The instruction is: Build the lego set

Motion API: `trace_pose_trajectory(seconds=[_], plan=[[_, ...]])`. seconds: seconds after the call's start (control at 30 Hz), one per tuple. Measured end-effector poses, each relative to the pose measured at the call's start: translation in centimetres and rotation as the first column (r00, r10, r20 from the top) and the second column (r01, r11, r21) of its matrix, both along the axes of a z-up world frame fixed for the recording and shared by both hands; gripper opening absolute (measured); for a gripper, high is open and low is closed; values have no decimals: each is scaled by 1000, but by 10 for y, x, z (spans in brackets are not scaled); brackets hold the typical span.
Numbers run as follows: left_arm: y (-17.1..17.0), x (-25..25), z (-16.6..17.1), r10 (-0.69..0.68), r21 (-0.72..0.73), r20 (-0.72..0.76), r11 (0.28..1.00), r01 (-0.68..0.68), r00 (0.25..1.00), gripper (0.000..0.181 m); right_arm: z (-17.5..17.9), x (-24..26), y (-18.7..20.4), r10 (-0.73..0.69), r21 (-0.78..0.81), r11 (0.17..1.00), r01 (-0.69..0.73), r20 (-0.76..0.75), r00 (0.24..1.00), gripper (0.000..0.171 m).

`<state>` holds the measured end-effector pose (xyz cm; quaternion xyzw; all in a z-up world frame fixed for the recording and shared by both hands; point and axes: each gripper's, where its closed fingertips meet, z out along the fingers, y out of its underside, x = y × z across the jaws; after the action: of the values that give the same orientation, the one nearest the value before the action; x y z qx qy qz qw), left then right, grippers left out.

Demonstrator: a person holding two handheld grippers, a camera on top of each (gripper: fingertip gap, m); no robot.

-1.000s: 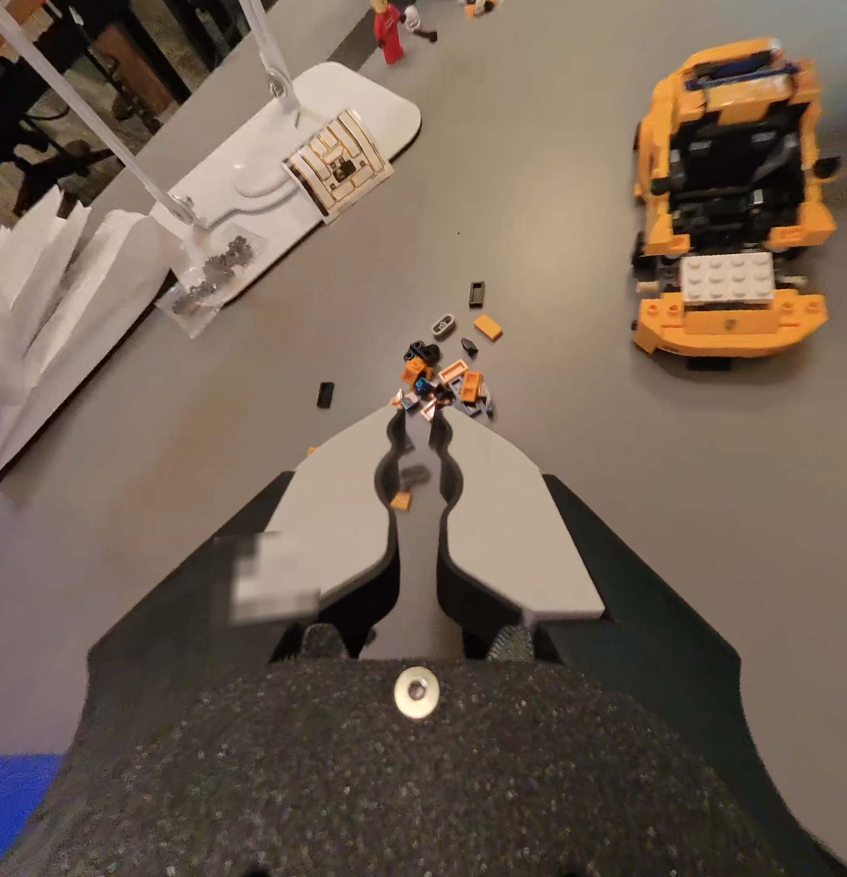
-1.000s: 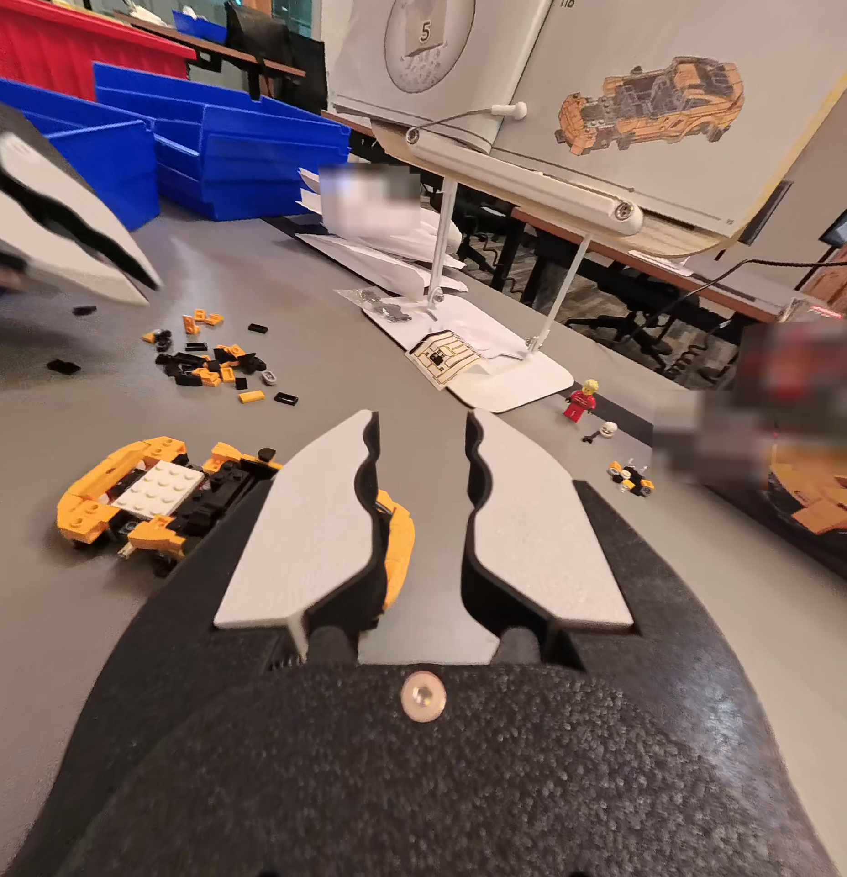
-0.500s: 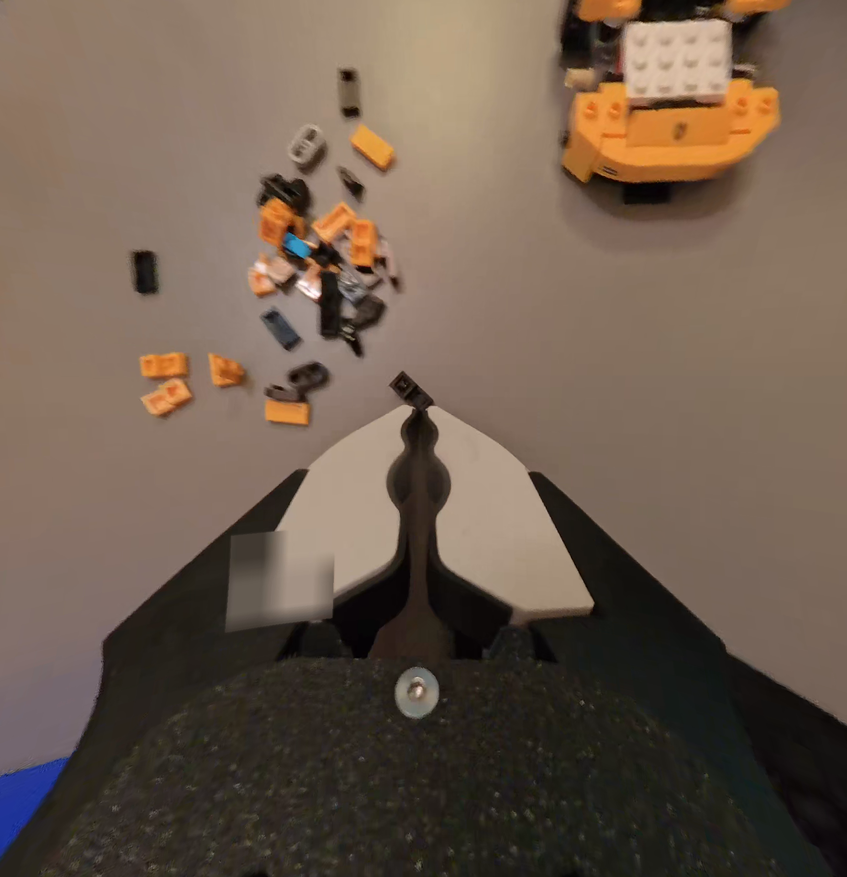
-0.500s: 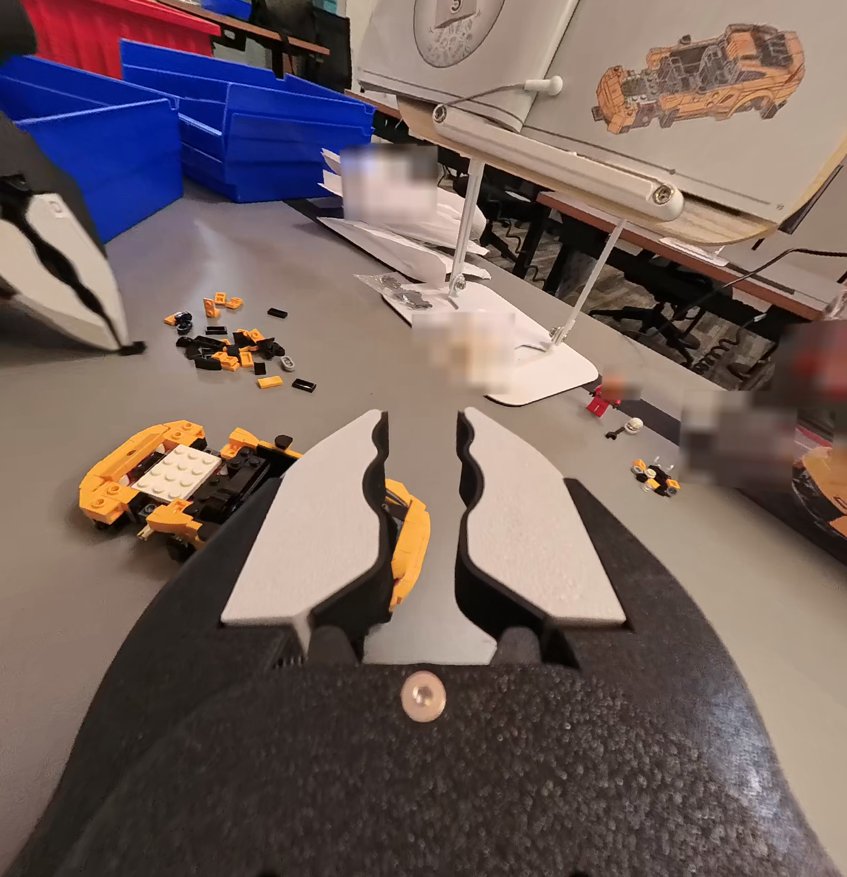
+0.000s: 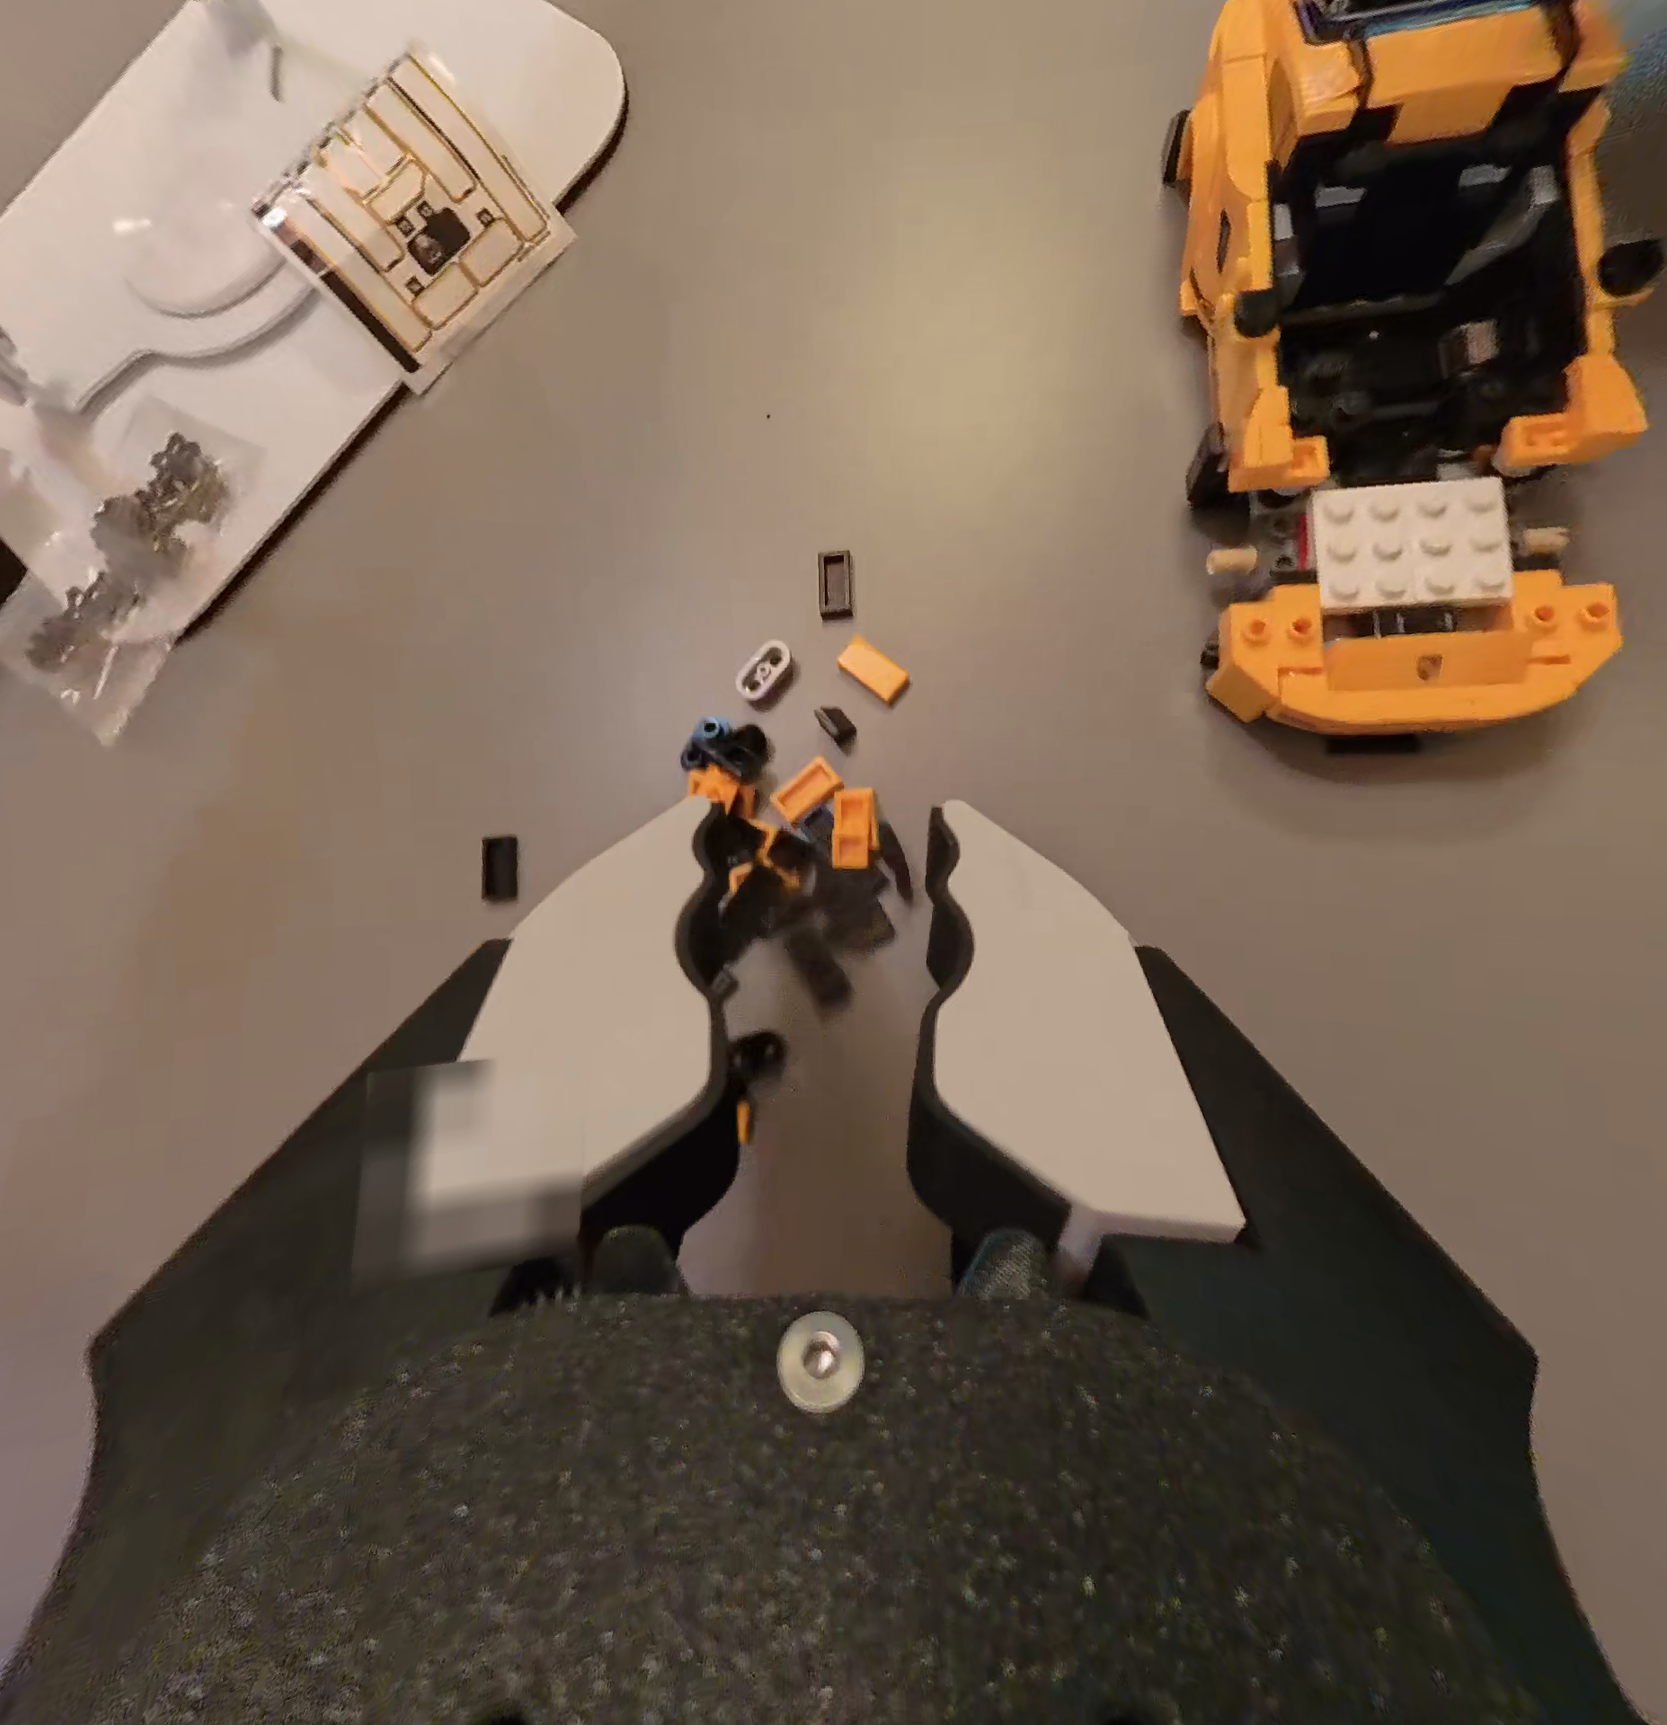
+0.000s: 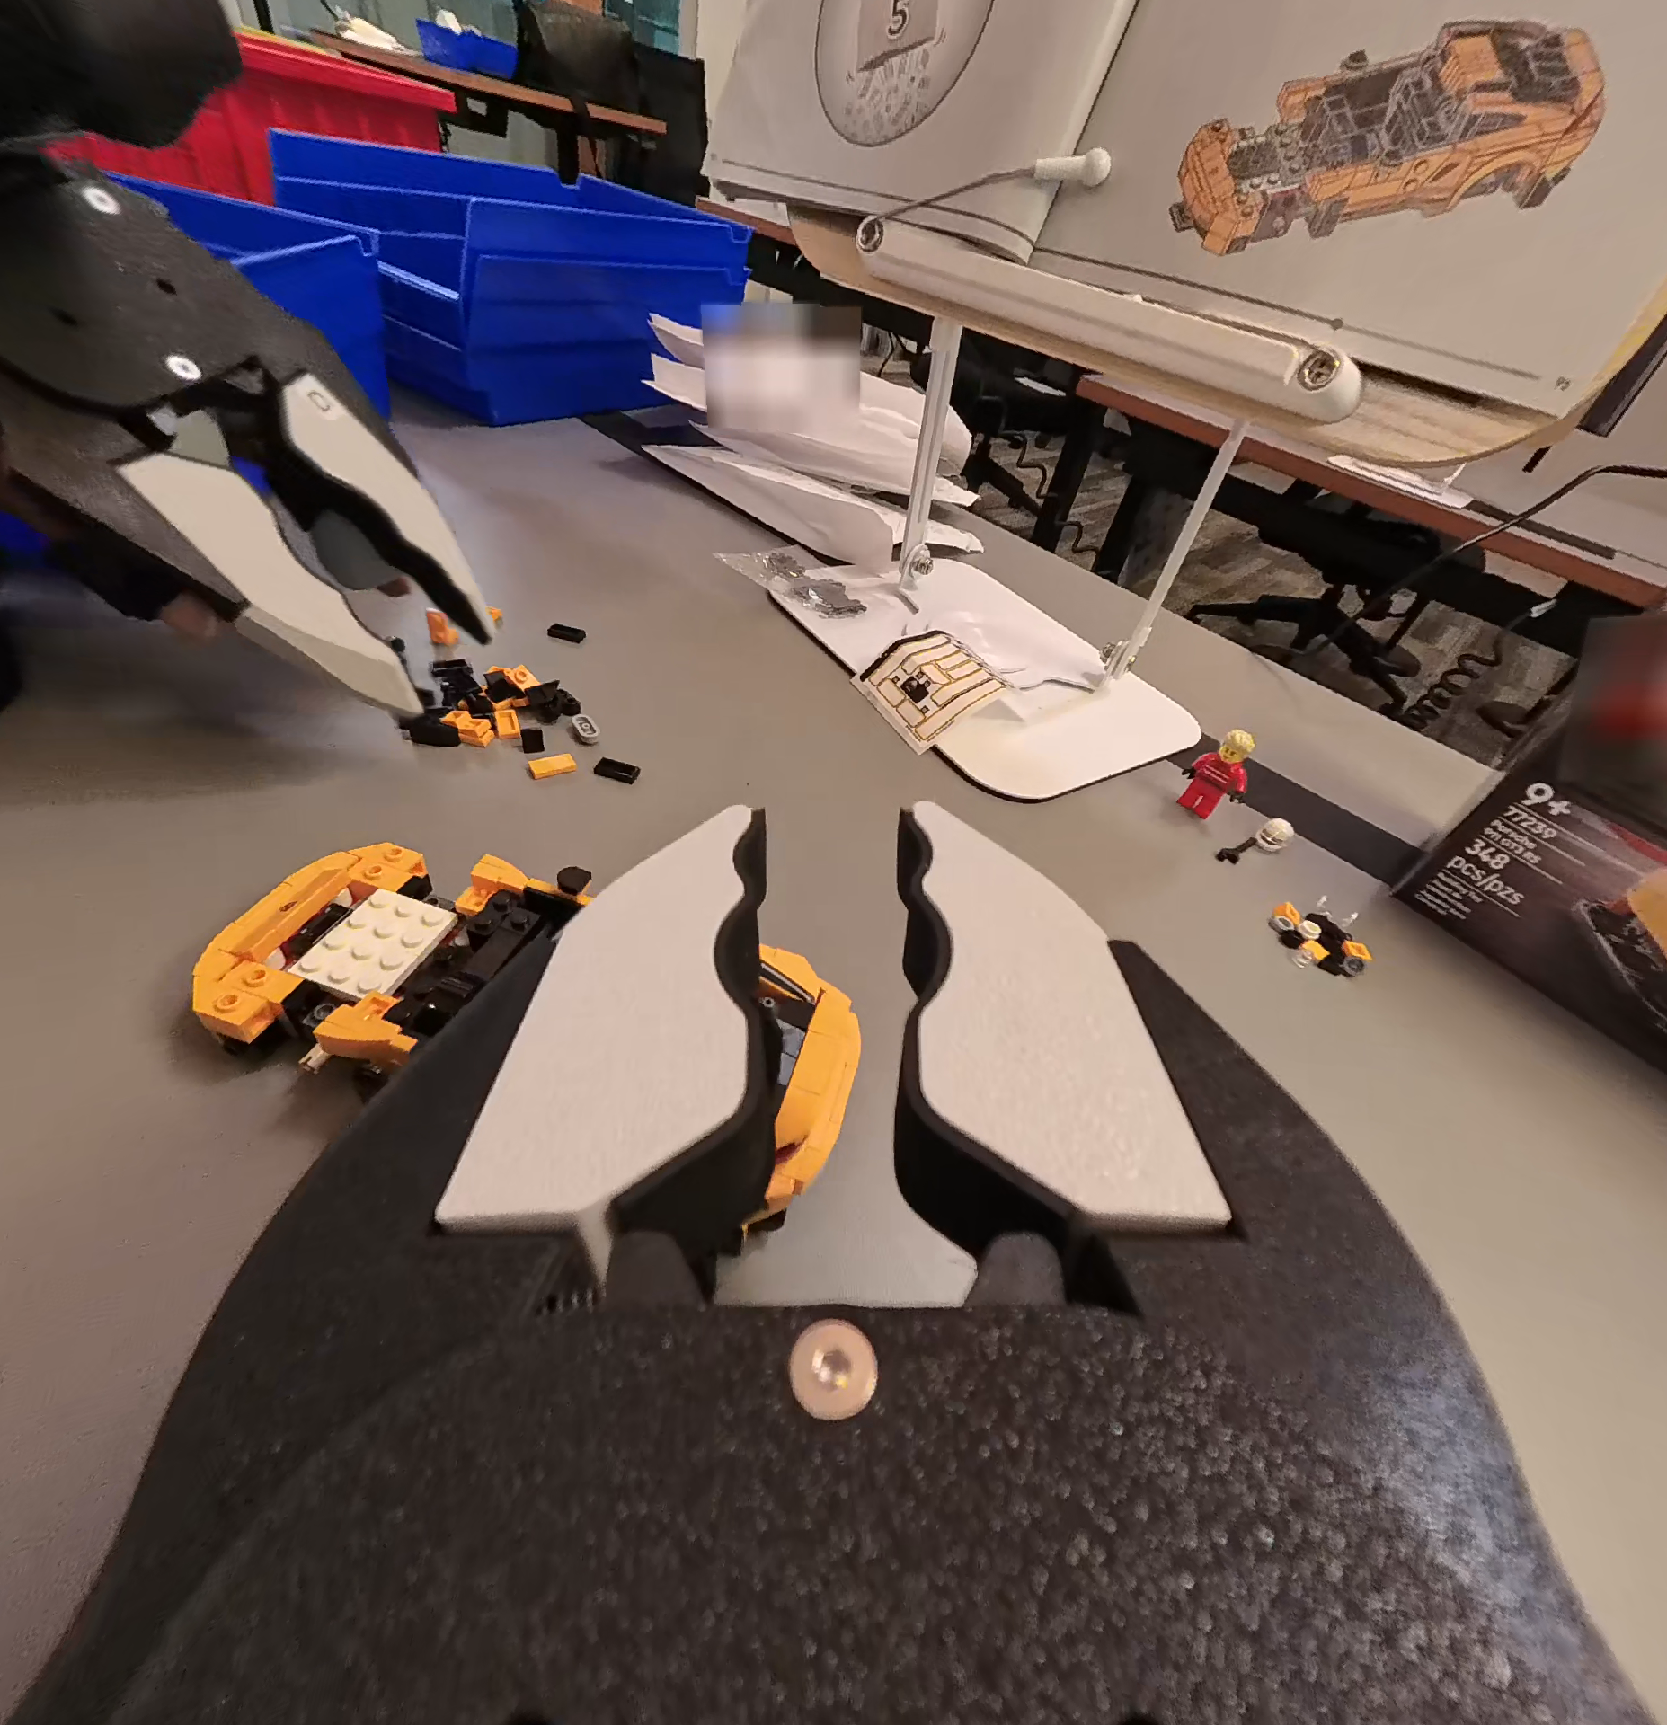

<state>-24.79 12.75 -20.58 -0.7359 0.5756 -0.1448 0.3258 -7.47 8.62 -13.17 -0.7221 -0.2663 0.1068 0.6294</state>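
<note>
Down over the pile of loose pieces (image 5: 792, 840) on the grey table (image 5: 997, 280), the left gripper (image 5: 815, 821) stands wide apart, tips straddling the pile, gripping nothing; the orange car (image 5: 1408, 392) sits well to its right, long axis running away from the camera, white studded plate (image 5: 1413, 555) and bumper at the near end; the right gripper (image 6: 829, 821) hangs above the car's other end, likewise parted and empty.

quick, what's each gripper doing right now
left gripper: open, empty, fingers over the loose lego pieces
right gripper: open, empty
</note>
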Motion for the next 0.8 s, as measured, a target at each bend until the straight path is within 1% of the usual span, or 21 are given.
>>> trace_pose_trajectory(seconds=[0.13,0.2,0.23,0.27,0.33,0.47,0.5,0.53,0.57,0.67,0.8], plan=[[5,25,-13,-47,-80,-43,996,43,998,60,1,3,0,-9,4,1000,9,2,1000,26],[10,32,-20,-62,-67,-45,996,59,997,61,0,5,1,-14,-1,1000,14,-3,1000,27],[12,33,-19,-50,-63,-25,997,48,998,54,0,5,1,-12,-6,1000,12,-8,1000,27],[16,30,-20,-31,-50,-38,998,30,999,48,0,4,1,-7,-9,1000,7,-15,1000,26],[18,21,-20,-18,-33,-50,999,16,999,42,2,2,0,9,-9,1000,-9,-21,1000,27],[21,7,-22,66,-120,-6,991,-66,998,33,0,-4,-2,38,-23,999,-38,-18,999,26],[26,3,-22,94,-122,6,988,-93,996,30,-1,-6,-3,46,-31,998,-46,-18,999,26],[30,-2,-22,118,-109,2,987,-117,993,21,-2,-7,-3,51,-36,998,-51,-17,999,26],[33,-6,-22,133,-99,-8,986,-133,991,17,-3,-7,-3,54,-40,998,-55,-15,998,26],[36,-12,-18,147,-71,-2,987,-147,989,18,-4,-9,-3,64,-49,997,-65,-18,998,26],[29,2,-8,91,-63,78,994,-86,993,28,-3,-9,-4,71,-56,996,-73,-33,997,26]])
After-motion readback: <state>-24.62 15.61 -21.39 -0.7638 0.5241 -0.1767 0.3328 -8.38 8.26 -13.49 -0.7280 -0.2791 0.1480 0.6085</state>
